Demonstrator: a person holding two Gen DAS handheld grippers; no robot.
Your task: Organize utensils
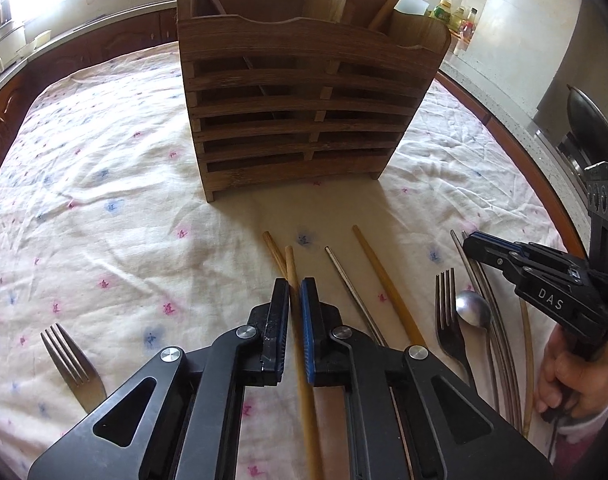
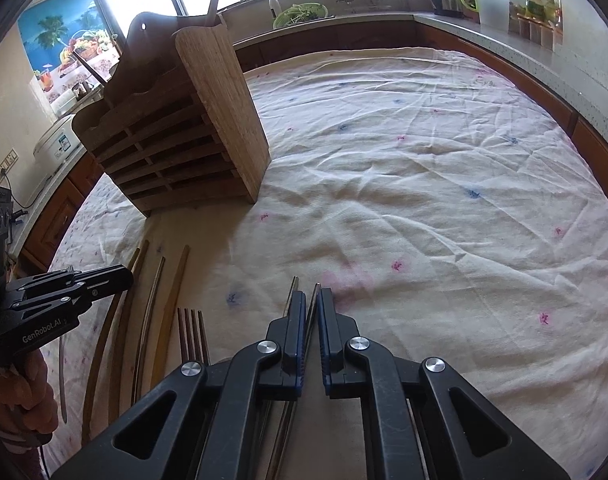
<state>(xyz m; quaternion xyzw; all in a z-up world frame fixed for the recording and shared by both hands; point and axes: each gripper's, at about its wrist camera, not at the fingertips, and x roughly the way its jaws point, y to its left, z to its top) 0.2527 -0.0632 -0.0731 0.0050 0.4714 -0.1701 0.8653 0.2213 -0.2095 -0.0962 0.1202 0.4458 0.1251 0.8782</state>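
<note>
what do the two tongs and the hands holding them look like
Both tongs are matte black linkage frames with silver pivot bolts and blue-edged pads. The right tongs carry white "DAS" lettering; the left tongs read "GenRobot.AI". Bare hands grip the handles, with a light sleeve cuff showing.

Brown slatted wooden rack (image 1: 304, 112) on a cream cloth (image 1: 103, 184) dotted with pink and blue flowers; before the rack lie tan chopsticks (image 1: 384, 280) and silver forks (image 1: 73, 364); black claws with blue pads (image 1: 307, 328)

We read "DAS" on right tongs (image 1: 470, 242) | "GenRobot.AI" on left tongs (image 2: 125, 276)
</note>
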